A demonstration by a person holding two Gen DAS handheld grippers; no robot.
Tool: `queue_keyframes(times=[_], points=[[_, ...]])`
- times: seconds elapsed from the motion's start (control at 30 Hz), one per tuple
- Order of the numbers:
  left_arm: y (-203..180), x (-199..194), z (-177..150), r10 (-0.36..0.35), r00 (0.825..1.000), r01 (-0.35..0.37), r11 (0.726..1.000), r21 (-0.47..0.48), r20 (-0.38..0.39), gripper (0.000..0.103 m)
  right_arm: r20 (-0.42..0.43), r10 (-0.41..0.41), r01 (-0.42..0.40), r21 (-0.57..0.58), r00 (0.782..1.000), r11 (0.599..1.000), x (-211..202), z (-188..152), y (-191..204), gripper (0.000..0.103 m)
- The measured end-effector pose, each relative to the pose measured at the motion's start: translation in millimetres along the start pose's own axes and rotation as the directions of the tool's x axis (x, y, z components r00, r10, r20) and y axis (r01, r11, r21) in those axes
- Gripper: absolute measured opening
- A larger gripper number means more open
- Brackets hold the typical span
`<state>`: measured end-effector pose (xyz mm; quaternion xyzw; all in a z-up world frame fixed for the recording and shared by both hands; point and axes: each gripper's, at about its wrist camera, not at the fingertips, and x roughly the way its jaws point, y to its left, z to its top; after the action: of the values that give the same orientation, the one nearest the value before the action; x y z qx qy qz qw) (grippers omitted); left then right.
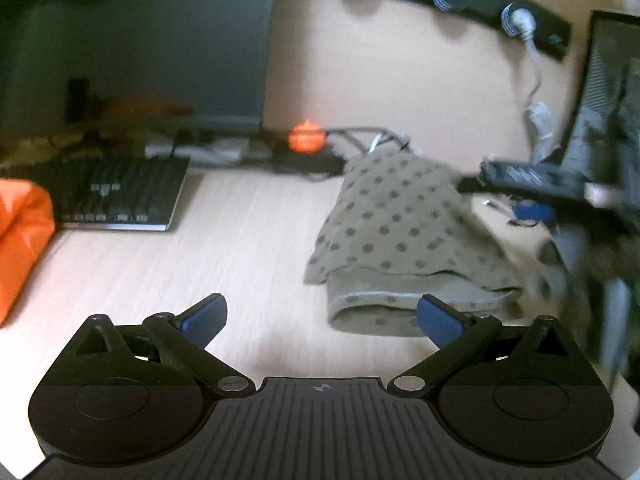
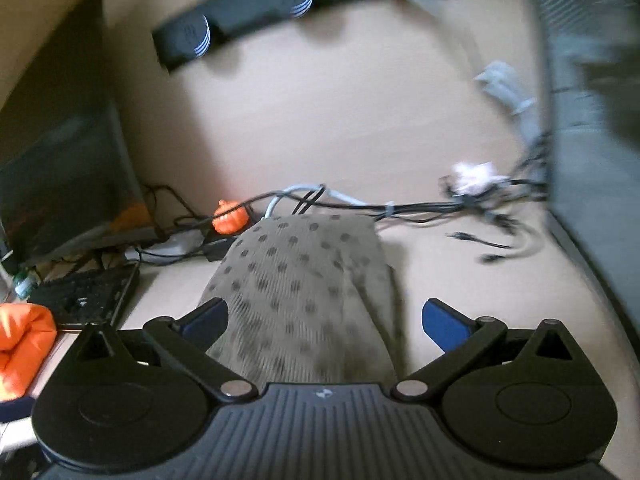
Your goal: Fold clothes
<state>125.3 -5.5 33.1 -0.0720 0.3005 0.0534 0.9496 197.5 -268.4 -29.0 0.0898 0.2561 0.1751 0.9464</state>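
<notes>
Light wood desk (image 1: 248, 240), both views blurred. Polka-dot garment (image 1: 404, 236) lies folded, center-right in the left view; in the right view it fills lower center (image 2: 304, 292), running between my right gripper's (image 2: 324, 320) fingers. Left gripper (image 1: 320, 316) is spread wide, holding nothing, garment's near edge just ahead at right. Right one also apart, not clamped. Risk: cables (image 2: 360, 208) touch the garment's far edge, so a pull could snag them. Orange pumpkin (image 2: 229, 218) beside them.
</notes>
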Motion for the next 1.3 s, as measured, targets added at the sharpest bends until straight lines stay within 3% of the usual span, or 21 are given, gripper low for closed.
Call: queue_keyframes(times=[0.13,0.2,0.33,0.4,0.53,0.63,0.73,1.13,1.3], points=[[-5,-24,-19,-0.073,0.997,0.073,0.997,0.039,-0.004,0.103,0.019,-0.064,0.064,0.011,0.998,0.998,-80,-41,20,0.103],[-12,-39,-37,-0.072,0.997,0.074,0.994,0.076,-0.025,0.103,-0.012,-0.068,0.068,-0.004,0.998,0.998,-110,-70,32,0.103],[-24,-67,-79,-0.066,0.995,0.075,0.989,0.127,-0.073,0.103,-0.063,-0.159,0.16,0.001,0.985,0.987,-159,-133,49,0.103],[-27,-77,-89,-0.083,0.992,0.098,0.981,0.165,-0.1,0.103,-0.047,-0.171,0.171,-0.003,0.984,0.985,-169,-135,54,0.103],[-21,-108,-90,-0.09,0.996,0.091,0.979,0.181,-0.011,0.103,-0.013,-0.195,0.194,-0.01,0.981,0.981,-187,-139,63,0.103],[-18,-120,-89,-0.113,0.993,0.107,0.976,0.19,0.021,0.103,0.006,-0.199,0.199,-0.039,0.98,0.979,-192,-138,71,0.103],[-14,-119,-86,-0.122,0.992,0.119,0.976,0.184,0.006,0.103,0.028,-0.212,0.214,-0.059,0.977,0.975,-193,-135,76,0.103],[7,-108,-89,-0.093,0.994,0.099,0.986,0.131,-0.051,0.103,-0.024,-0.186,0.184,-0.088,0.982,0.979,-169,-136,86,0.103],[9,-103,-90,-0.113,0.991,0.122,0.984,0.131,-0.068,0.103,-0.041,-0.17,0.166,-0.09,0.985,0.982,-161,-136,87,0.103]])
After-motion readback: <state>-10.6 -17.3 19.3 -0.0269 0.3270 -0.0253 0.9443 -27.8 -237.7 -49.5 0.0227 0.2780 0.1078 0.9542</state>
